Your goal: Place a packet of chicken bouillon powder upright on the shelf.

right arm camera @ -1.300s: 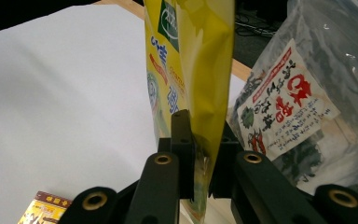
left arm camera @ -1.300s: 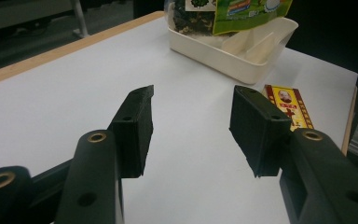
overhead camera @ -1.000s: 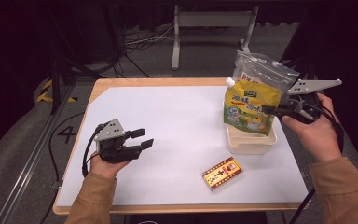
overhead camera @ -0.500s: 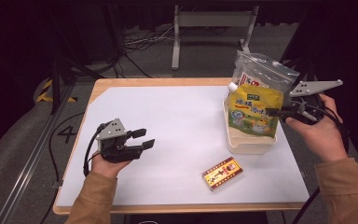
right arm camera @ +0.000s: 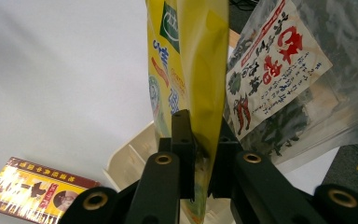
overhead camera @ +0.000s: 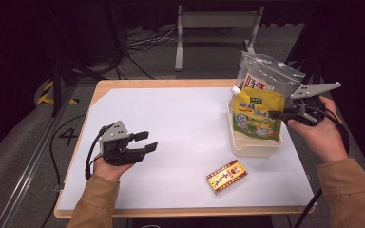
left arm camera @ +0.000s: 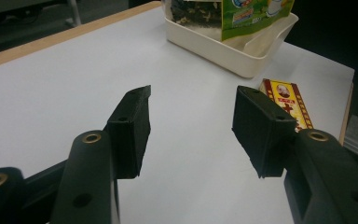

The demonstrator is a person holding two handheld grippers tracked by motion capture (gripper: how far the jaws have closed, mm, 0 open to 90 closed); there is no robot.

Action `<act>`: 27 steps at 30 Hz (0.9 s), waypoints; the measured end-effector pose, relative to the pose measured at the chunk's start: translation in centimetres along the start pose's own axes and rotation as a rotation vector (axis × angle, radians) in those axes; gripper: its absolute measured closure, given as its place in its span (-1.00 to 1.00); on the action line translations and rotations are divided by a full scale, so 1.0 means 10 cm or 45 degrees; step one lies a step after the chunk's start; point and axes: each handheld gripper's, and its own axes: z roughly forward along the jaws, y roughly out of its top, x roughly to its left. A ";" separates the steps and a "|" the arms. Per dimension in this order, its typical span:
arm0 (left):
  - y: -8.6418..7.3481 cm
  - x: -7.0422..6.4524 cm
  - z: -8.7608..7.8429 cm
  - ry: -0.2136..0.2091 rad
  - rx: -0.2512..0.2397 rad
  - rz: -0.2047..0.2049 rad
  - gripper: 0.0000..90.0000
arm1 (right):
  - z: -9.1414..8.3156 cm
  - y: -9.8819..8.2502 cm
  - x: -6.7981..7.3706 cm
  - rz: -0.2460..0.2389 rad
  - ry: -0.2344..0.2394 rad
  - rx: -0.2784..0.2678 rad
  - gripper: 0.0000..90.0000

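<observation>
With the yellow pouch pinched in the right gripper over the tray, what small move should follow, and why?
Probably ease the yellow pouch a little further down into the cream tray, then let go. The right gripper is shut on the pouch's edge, its lower part already sits inside the tray beside the clear bag, and the left gripper rests open, apart from everything.

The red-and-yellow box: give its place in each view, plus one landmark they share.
High view: the red-and-yellow box lies flat low on the white table, right of centre, near the front edge.
Left gripper view: at the right, partly behind the right jaw.
Right gripper view: bottom left corner.
Shared landmark: the cream tray beside it.
</observation>
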 end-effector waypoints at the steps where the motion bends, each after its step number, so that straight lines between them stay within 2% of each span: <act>1: 0.00 0.00 0.00 0.000 0.004 0.001 0.03 | 0.01 -0.01 -0.01 0.000 0.000 -0.002 0.88; 17: -0.01 0.00 0.06 -0.025 0.031 -0.003 0.00 | 0.16 -0.19 -0.07 0.002 0.010 -0.062 0.88; 21: -0.01 0.00 0.07 -0.024 0.035 -0.003 0.00 | 0.19 -0.22 -0.06 0.001 0.009 -0.052 0.88; 27: -0.02 0.01 0.07 -0.027 0.036 -0.006 0.00 | 0.24 -0.29 -0.09 0.032 0.016 -0.061 0.89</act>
